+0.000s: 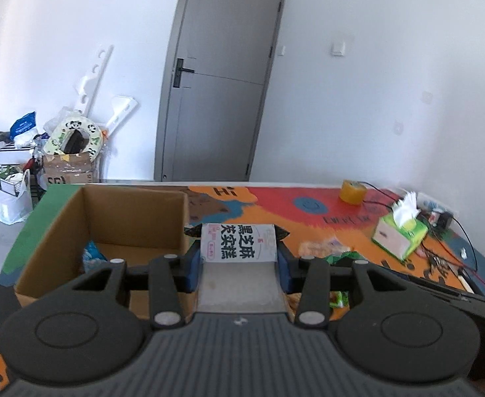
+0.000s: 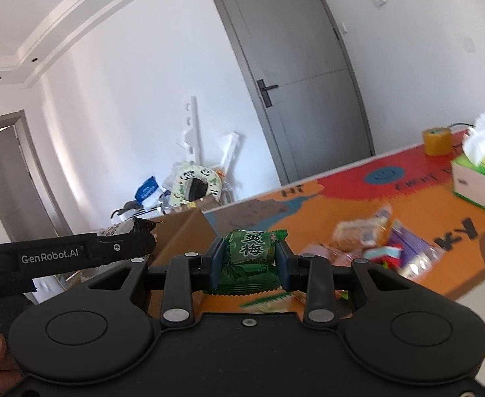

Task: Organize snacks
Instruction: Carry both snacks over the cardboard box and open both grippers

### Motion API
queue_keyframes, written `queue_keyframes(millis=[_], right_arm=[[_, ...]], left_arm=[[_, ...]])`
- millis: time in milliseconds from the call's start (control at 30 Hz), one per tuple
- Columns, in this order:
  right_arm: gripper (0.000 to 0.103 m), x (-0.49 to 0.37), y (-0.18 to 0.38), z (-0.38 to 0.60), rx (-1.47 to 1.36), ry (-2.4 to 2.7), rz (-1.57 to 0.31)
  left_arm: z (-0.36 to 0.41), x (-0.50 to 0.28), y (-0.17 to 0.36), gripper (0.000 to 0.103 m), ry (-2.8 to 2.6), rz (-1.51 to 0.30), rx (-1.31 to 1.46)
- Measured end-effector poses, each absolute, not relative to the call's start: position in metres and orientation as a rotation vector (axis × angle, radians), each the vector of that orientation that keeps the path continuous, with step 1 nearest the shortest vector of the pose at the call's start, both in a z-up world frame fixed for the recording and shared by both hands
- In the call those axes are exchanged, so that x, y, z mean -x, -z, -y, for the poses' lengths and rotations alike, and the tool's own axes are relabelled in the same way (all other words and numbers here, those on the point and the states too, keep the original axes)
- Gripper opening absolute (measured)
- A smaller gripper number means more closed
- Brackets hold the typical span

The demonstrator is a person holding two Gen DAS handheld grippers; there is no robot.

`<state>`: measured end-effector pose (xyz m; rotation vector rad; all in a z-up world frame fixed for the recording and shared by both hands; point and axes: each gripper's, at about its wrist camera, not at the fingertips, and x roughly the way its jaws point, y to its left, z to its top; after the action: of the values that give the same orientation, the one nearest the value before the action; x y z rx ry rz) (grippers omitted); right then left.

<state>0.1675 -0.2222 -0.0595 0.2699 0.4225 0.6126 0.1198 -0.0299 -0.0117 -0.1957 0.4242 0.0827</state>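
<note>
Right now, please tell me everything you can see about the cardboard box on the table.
The cardboard box is plain brown corrugated card, open at the top, standing upright on the colourful table near its left edge. Its inner walls are bare. A blue packet lies inside against the left wall; the rest of the visible floor looks bare. The left tongs hold a white snack packet just right of the box's right wall.

Both tool cameras sit low over the worktop (image 1: 275,198), facing the grey door (image 2: 302,76) at 12 o'clock.
</note>
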Motion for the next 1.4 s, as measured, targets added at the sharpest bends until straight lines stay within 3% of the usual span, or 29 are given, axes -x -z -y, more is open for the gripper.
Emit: queue_keyframes(millis=[667, 967, 1100, 1233, 1333, 1400], right_arm=[[0.034, -0.182, 0.042, 0.145, -0.244, -0.751, -0.429], [0.034, -0.186, 0.038, 0.106, -0.234, -0.796, -0.455], [0.041, -0.187, 0.039, 0.099, -0.244, -0.804, -0.462], [0.049, -0.184, 0.043, 0.113, -0.274, -0.779, -0.476], [0.06, -0.181, 0.045, 0.127, -0.289, -0.739, -0.48], [0.073, -0.181, 0.047, 0.136, -0.308, -0.715, -0.489]], left_arm=[[-0.06, -0.139, 0.026, 0.045, -0.261, -0.464, 0.269], [-0.079, -0.124, 0.028, 0.055, -0.297, -0.452, 0.309], [-0.086, -0.12, 0.028, 0.058, -0.32, -0.467, 0.322], [-0.085, -0.115, 0.026, 0.071, -0.337, -0.456, 0.327], [-0.081, -0.113, 0.025, 0.077, -0.328, -0.448, 0.334], [-0.077, -0.112, 0.024, 0.08, -0.313, -0.442, 0.34]])
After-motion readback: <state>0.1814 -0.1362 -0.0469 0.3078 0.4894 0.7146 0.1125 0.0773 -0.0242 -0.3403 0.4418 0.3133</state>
